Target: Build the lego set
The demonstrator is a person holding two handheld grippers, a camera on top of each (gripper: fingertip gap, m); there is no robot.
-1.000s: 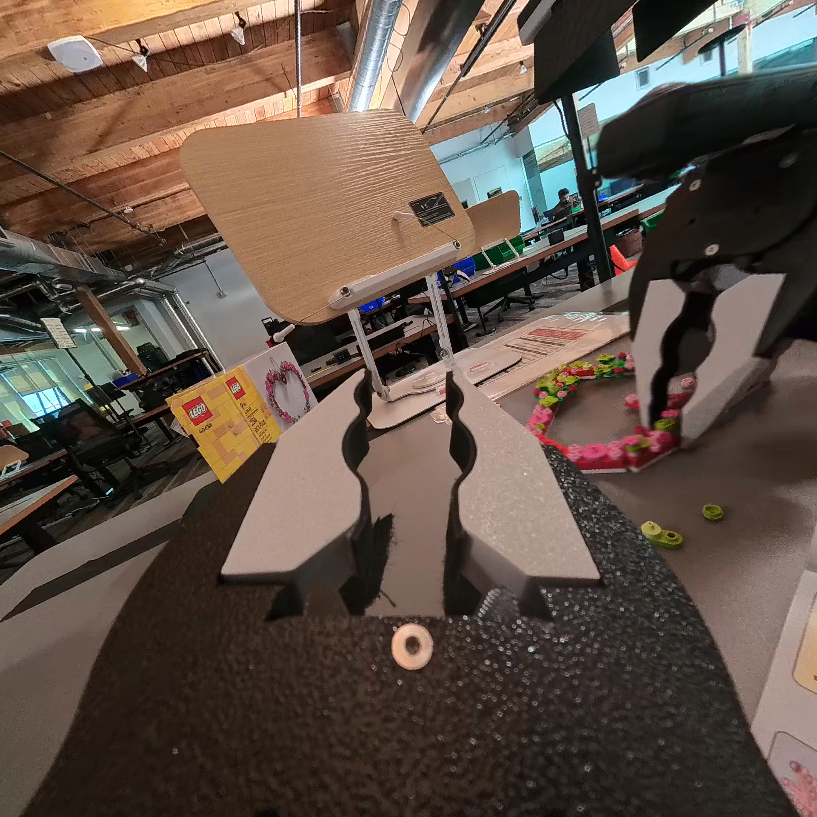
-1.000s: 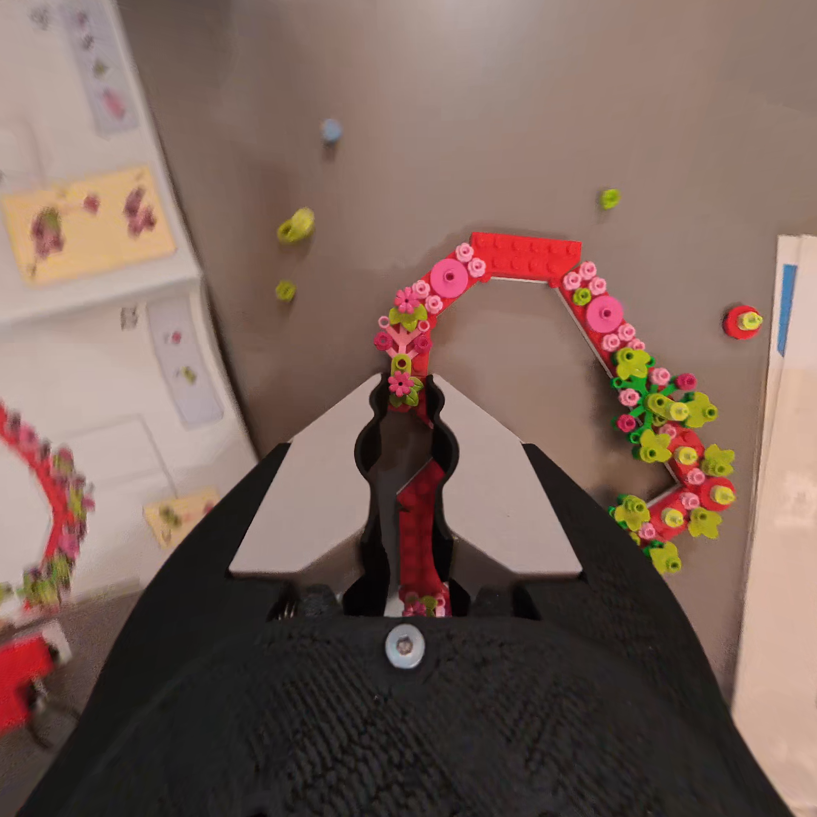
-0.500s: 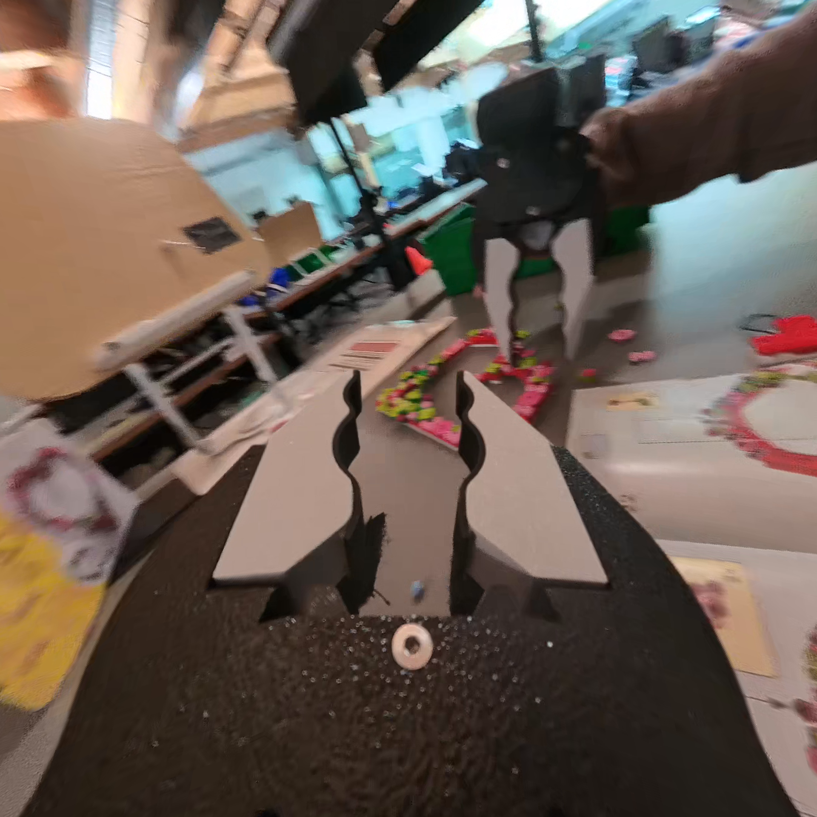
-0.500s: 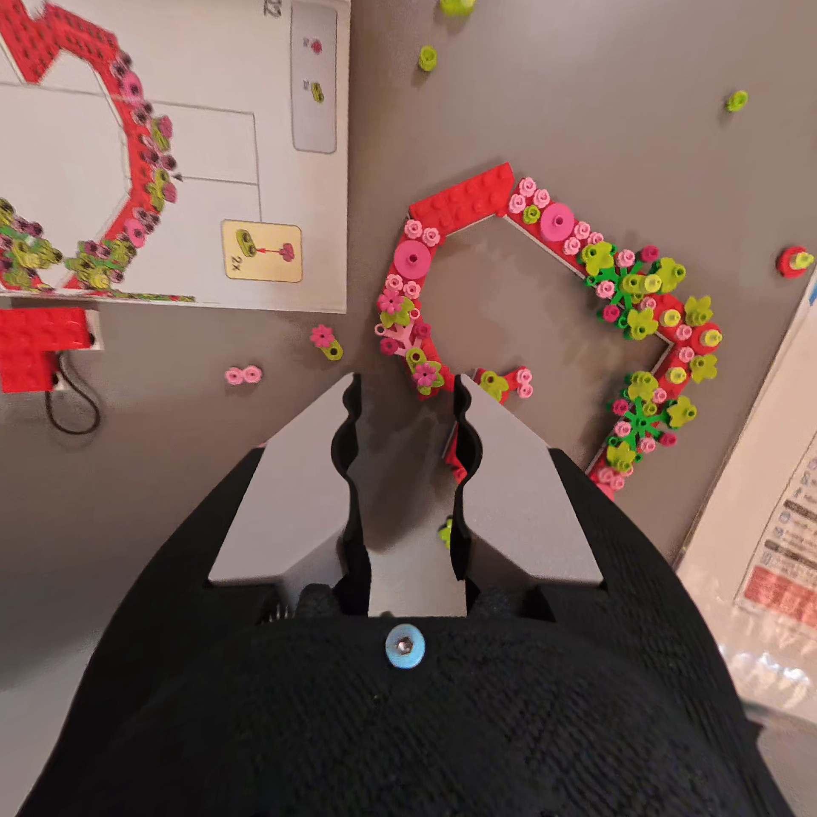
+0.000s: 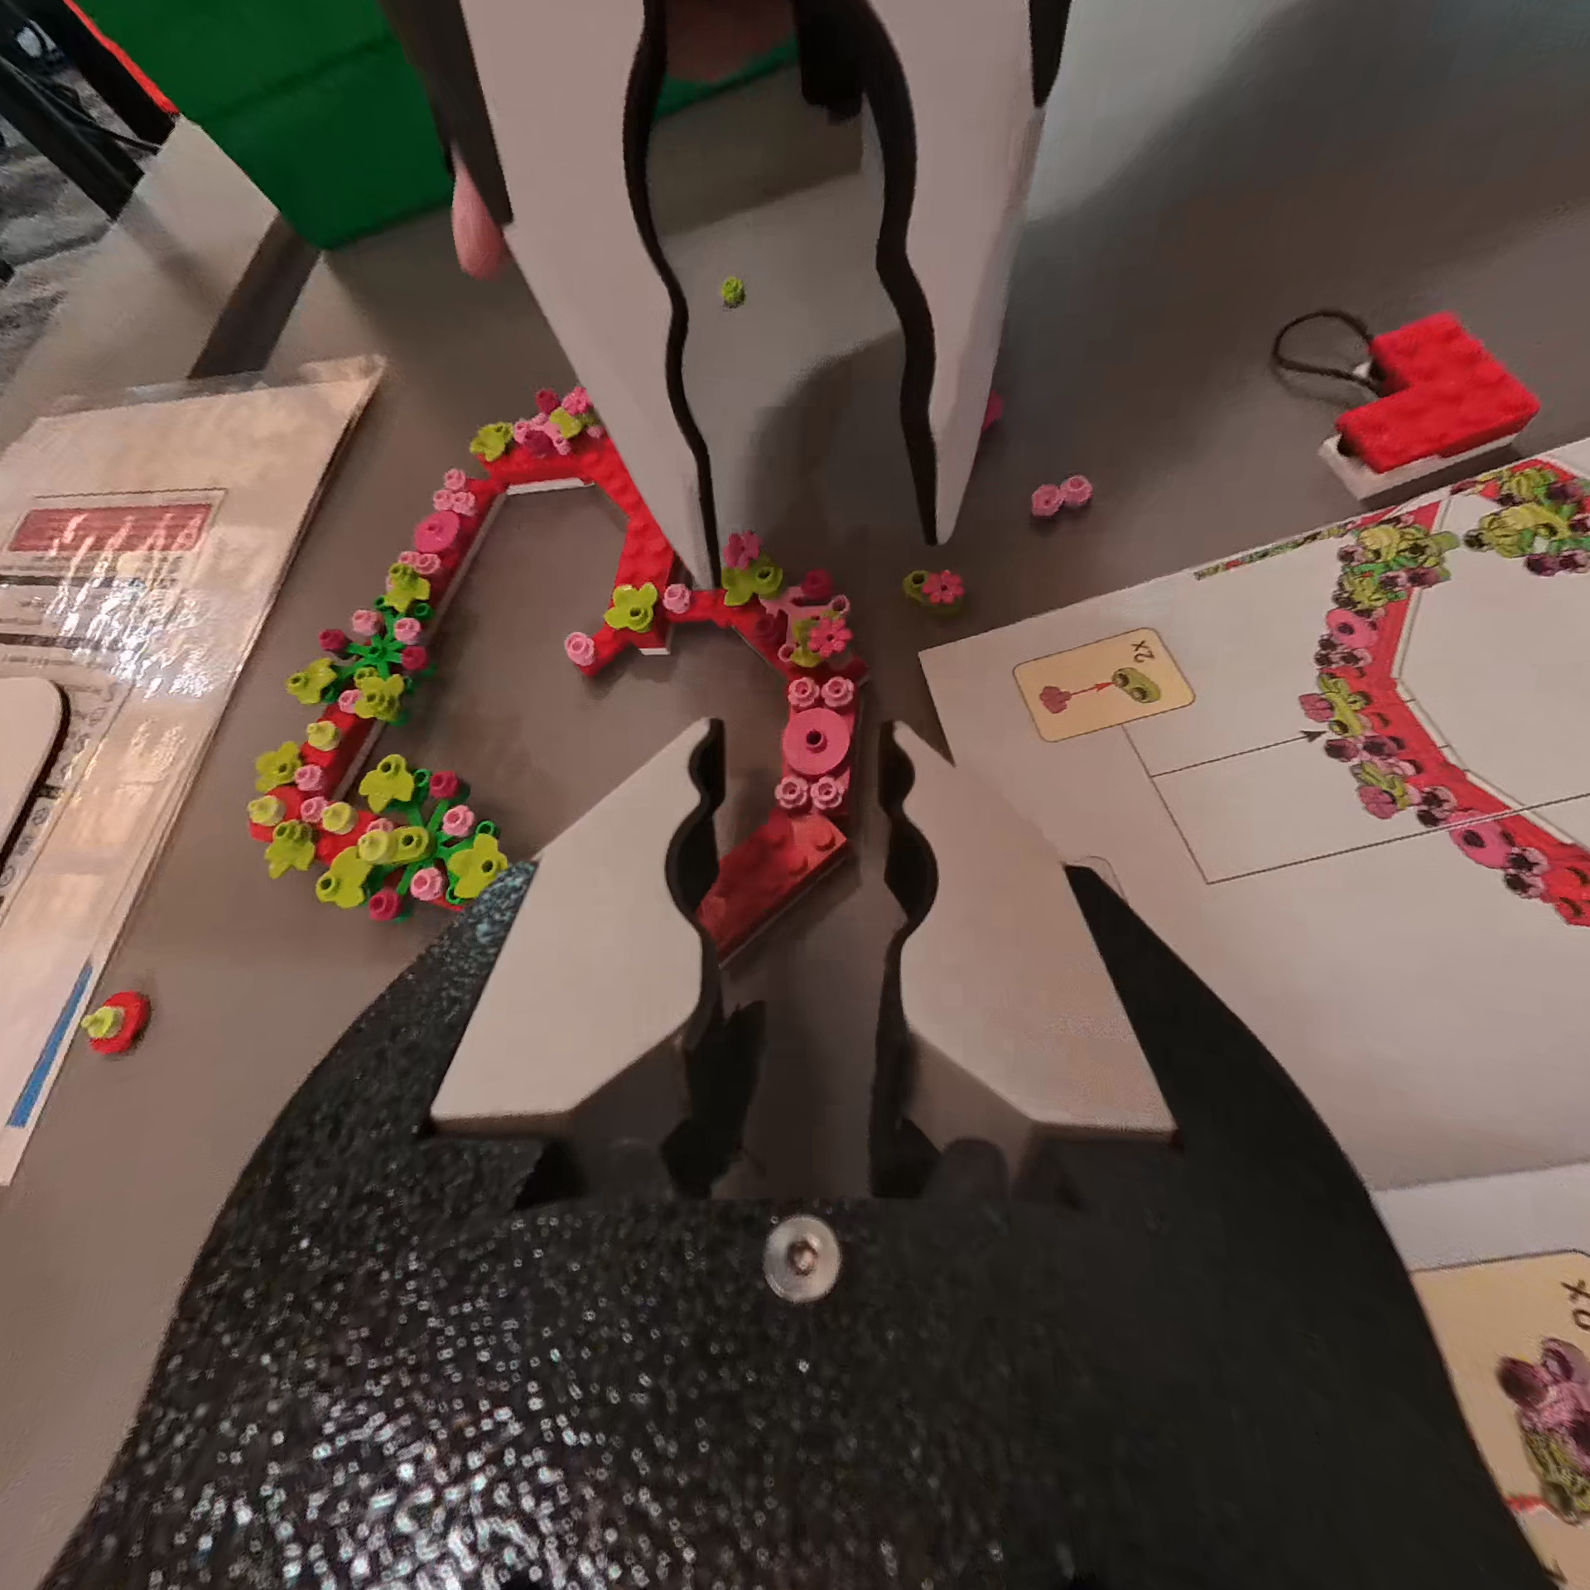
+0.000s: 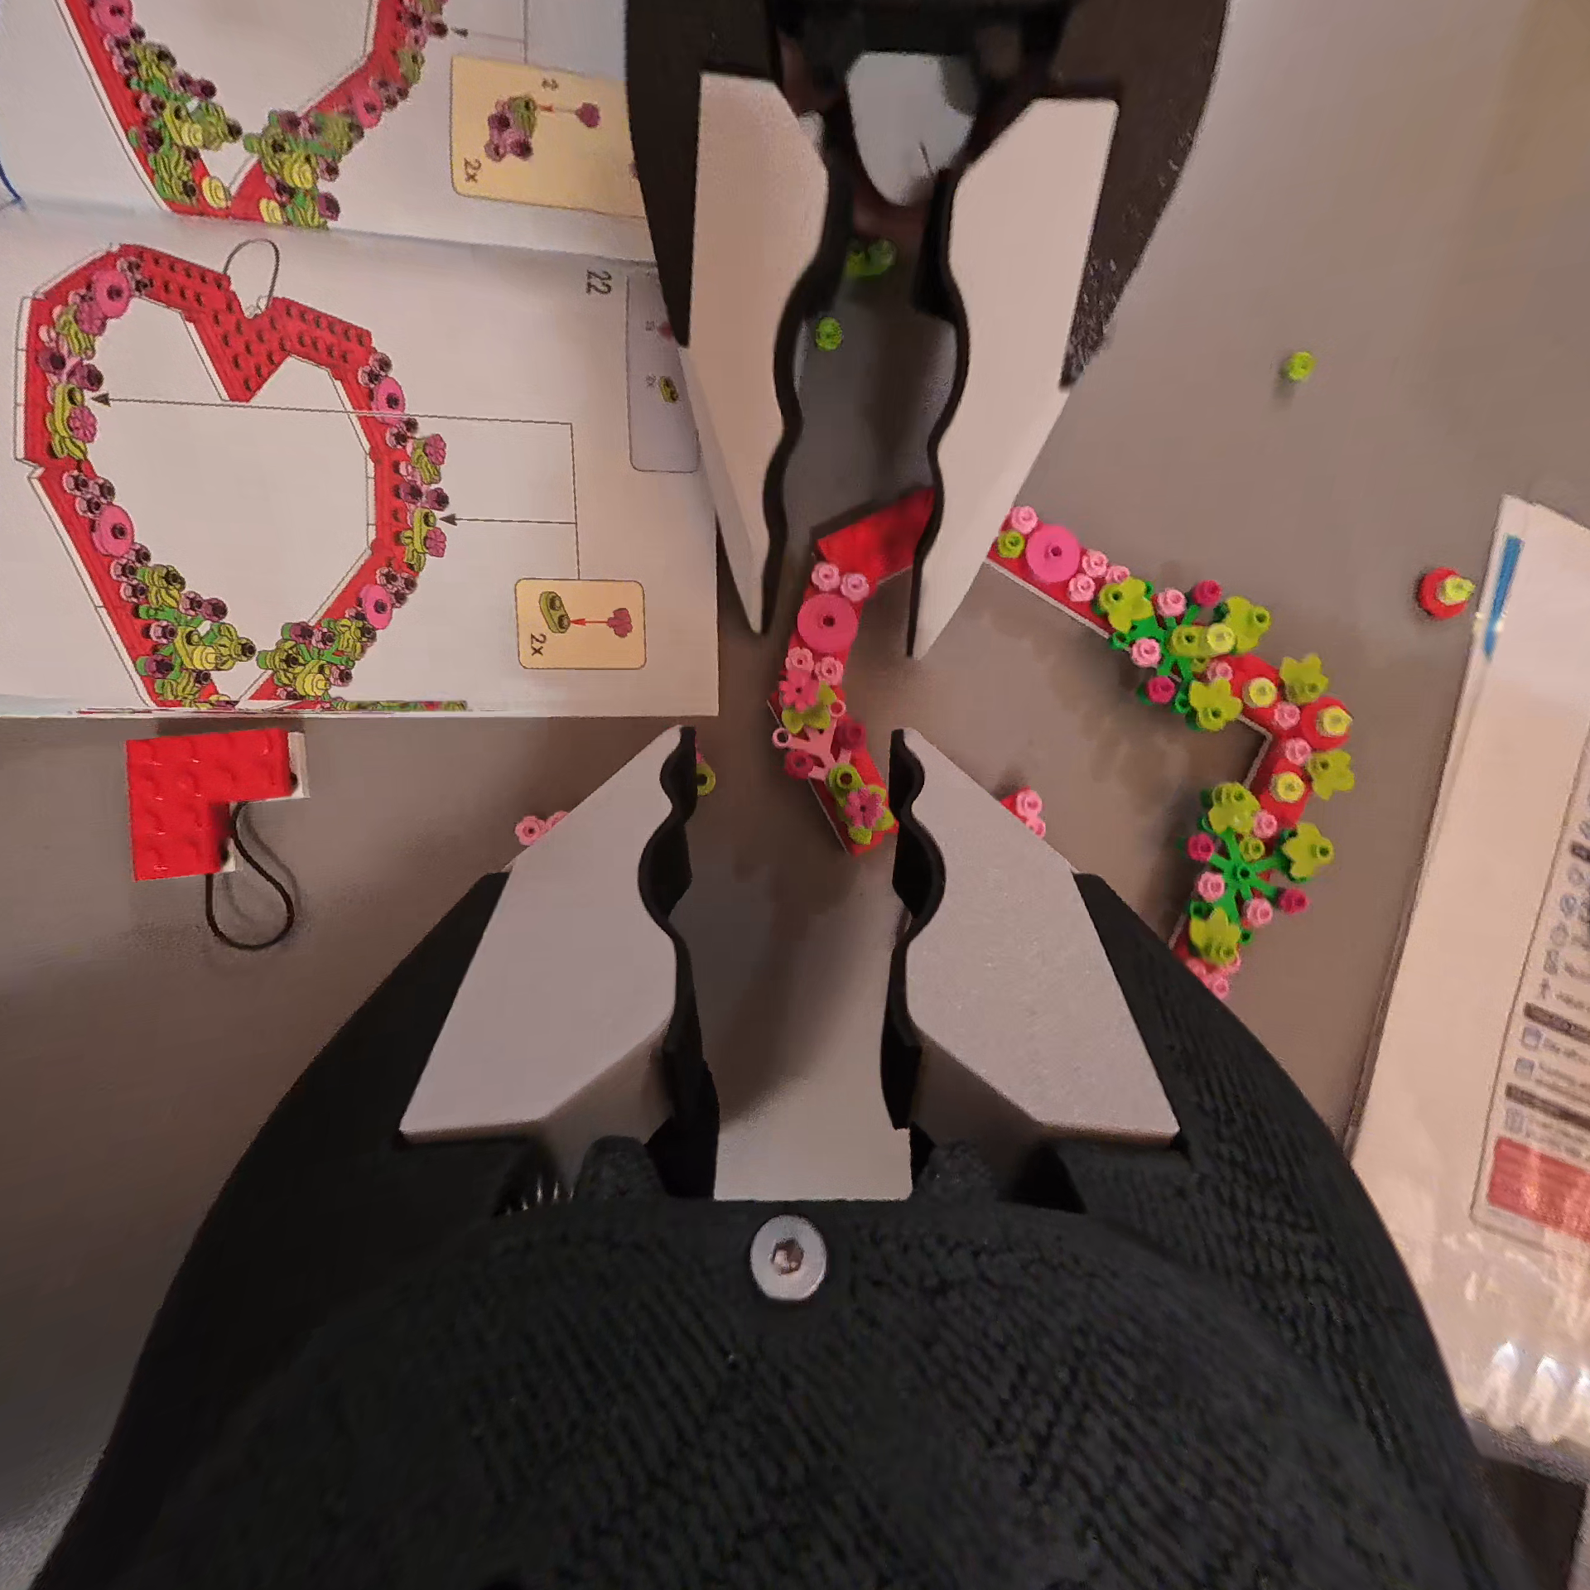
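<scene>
A red lego heart frame covered with pink and lime flowers lies flat on the grey table; it also shows in the right wrist view. My left gripper is open, its fingers on either side of the heart's arm by a pink round piece. My right gripper is open and empty over the same arm's flowered end. The two grippers face each other tip to tip: the right gripper comes in from the top of the left wrist view, and the left gripper from the top of the right wrist view.
The open instruction booklet lies beside the heart. A red L-shaped piece with a black cord sits at its edge. Loose flower pieces, a red stud and a plastic bag lie around. The tips of both grippers are at nearly the same place. The red stud is about equally far from each gripper, around 20 cm. Seen from the right wrist view as well.
My right gripper opened, let go of the heart's arm and drew back. My left gripper swung down from facing the room to over the heart, opposite the right one.
</scene>
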